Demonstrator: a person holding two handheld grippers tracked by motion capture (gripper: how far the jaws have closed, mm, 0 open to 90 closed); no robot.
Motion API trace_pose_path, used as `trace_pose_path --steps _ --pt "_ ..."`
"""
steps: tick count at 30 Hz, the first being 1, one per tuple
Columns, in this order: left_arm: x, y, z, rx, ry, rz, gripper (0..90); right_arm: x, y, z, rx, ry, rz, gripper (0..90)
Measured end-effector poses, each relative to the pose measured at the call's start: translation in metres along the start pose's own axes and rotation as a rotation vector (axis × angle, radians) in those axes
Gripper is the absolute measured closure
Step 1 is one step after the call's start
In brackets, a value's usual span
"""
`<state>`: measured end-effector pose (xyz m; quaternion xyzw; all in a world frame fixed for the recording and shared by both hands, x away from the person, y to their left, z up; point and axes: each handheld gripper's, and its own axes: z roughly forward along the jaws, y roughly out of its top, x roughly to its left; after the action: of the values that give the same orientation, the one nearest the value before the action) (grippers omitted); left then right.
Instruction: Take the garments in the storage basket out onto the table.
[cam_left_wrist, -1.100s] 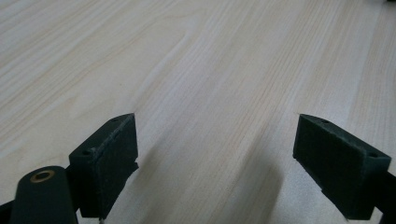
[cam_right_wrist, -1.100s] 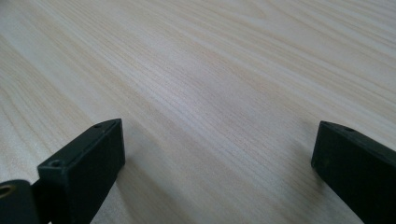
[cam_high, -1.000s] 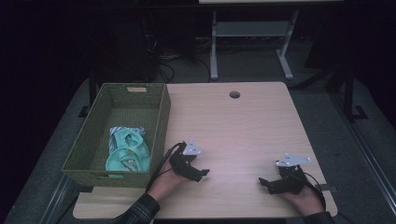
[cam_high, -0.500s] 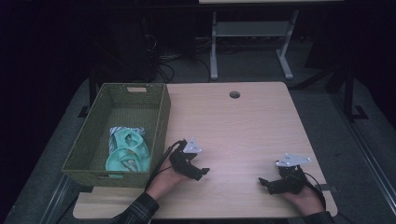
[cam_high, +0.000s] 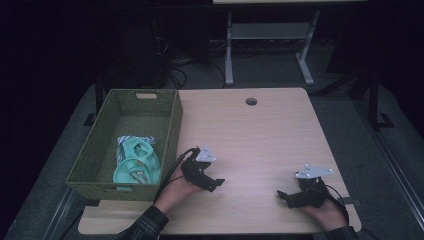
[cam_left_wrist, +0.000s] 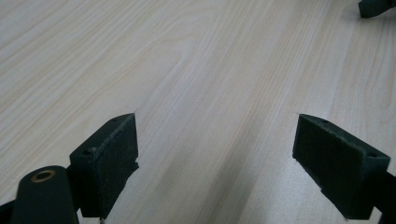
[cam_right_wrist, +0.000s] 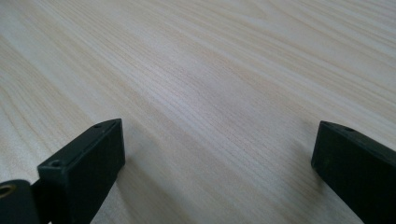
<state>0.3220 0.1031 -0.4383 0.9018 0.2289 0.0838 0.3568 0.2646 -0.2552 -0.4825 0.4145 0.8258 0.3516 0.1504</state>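
Left gripper (cam_high: 216, 183) low on the table (cam_high: 260, 135), near its front edge and just beside the basket (cam_high: 172, 125) — jaws spread wide, nothing between them. Jaw tips toward the right, toward the other gripper. In the left gripper view, two black pads (cam_left_wrist: 114, 144) far apart over pale wood, and a dark bit of the other gripper (cam_left_wrist: 376, 7) up in the far corner.

Right gripper (cam_high: 285, 197) also low on the table, near the front right corner, well apart from the left one. Jaws open wide too, empty, tips toward the left. In the right gripper view, only bare wood grain between the two black pads (cam_right_wrist: 88, 158).

Green woven basket on the left side of the table, one long wall right beside the left hand (cam_high: 175, 190). Inside it, near the front end, a little pile of mint-green cloth things (cam_high: 136, 162) — some with a striped bit at the back. No words or labels clear enough to read anywhere.

Small round hole (cam_high: 251, 101) in the table near the far edge. Grey plate (cam_high: 206, 154) on top of the left gripper, another (cam_high: 313, 171) on the right.
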Motion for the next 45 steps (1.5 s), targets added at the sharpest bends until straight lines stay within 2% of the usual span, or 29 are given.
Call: trace_pose_path --steps 9,17,21,29,45 --pt "-0.001 0.005 -0.005 -0.004 -0.001 0.003 13.3 0.000 0.000 0.000 0.000 0.000 0.000 2.2" --pt "-0.001 0.012 -0.011 -0.007 -0.004 0.021 13.4 0.000 0.000 0.000 0.002 0.000 -0.001 2.2" --pt "-0.001 0.015 -0.015 -0.014 -0.025 0.023 13.4 0.000 0.000 0.000 0.002 0.000 -0.001 2.2" --pt "0.000 0.020 -0.019 -0.029 -0.035 0.023 13.4 0.000 0.000 0.000 0.002 0.000 -0.001 2.2" --pt "0.005 0.032 -0.030 -0.027 -0.057 0.042 13.8 0.000 0.000 0.000 0.003 0.002 -0.005 2.2"
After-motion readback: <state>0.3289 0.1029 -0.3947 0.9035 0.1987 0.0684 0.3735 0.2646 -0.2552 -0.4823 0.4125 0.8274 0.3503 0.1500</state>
